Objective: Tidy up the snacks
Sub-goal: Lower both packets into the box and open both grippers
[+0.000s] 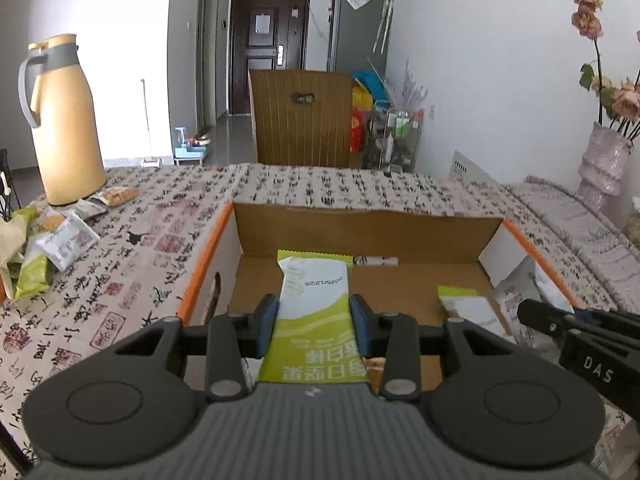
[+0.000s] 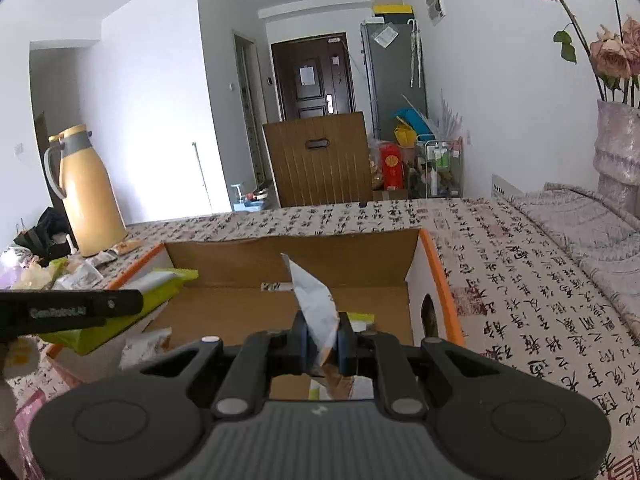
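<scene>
Left gripper (image 1: 314,316): jaws closed on a green-and-white snack bar (image 1: 314,304), blue pads pressing both long edges. The bar points toward 12 o'clock over the open cardboard box (image 1: 360,228), its printed date facing up.

Right gripper (image 2: 322,336): jaws narrow, clamped on a white snack packet (image 2: 314,304) that stands upright on edge between the pads, its tip rising toward 12 o'clock above the box floor. In the left wrist view, this gripper enters at 3 o'clock over the box's right part.

Cardboard box: orange-rimmed, brown inside, resting on the calligraphy tablecloth (image 1: 160,232). Contents, left wrist view: a second green-and-white bar (image 1: 468,308) at 2 o'clock of the held bar, lying on the floor; a white packet (image 1: 524,284) leaning against the right wall at 3 o'clock.

Loose snack pile (image 1: 52,236): several packets, green and white, on the cloth at 9 o'clock, well apart from the box.

Yellow thermos jug (image 1: 64,120): upright with grey handle, at 10 o'clock, just behind the pile.

Vase of dried roses (image 1: 604,160): at 2 o'clock, on the far right of the table.

Wooden chair back (image 1: 304,116): at 12 o'clock beyond the table edge.

Dark door (image 1: 268,40): at 12 o'clock, far back.
</scene>
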A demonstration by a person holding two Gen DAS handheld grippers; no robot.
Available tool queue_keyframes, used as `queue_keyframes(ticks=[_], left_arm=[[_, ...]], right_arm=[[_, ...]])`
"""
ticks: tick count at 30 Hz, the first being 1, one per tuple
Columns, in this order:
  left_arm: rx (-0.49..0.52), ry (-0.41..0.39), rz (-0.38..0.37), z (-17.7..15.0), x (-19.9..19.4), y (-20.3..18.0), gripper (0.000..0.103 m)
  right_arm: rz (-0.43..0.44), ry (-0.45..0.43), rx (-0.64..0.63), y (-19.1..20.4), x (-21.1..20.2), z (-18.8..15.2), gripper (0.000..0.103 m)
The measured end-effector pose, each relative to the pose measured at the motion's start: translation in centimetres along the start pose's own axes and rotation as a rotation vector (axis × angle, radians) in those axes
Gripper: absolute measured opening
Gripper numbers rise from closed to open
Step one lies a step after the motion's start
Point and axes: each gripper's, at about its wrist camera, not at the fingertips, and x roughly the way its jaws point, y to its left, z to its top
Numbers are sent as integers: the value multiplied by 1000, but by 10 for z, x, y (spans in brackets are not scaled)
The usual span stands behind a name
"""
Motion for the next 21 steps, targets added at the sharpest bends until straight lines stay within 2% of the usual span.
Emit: queue_keyframes(ticks=[4, 5, 6, 7, 8, 9, 10, 13, 21], left_arm=[[1, -5, -13, -4, -3, 1, 43], [-1, -10, -19, -5, -6, 2, 50], [-4, -17, -19, -4, -8, 2, 55], [-8, -30, -10, -4, -11, 3, 72], [-10, -46, 2, -4, -13, 3, 87], [-11, -56, 12, -4, -15, 2, 92], [-9, -65, 14, -4, -17, 2, 100], [-12, -71, 9, -3, -21, 1, 103], [-31, -66, 10, -2, -25, 3, 103]], right_arm=[[-11, 21, -6, 0, 1, -6, 19], [-14, 24, -3, 0, 0, -7, 21], [-11, 23, 2, 0, -2, -7, 30], [-13, 17, 4, -1, -4, -7, 45], [-17, 8, 6, -1, -6, -7, 56], [-22, -3, 7, -1, -8, -6, 78], [-24, -15, 10, -2, -10, -6, 93], [-22, -34, 18, -4, -14, -5, 103], [-26, -37, 20, -4, -14, -4, 103]])
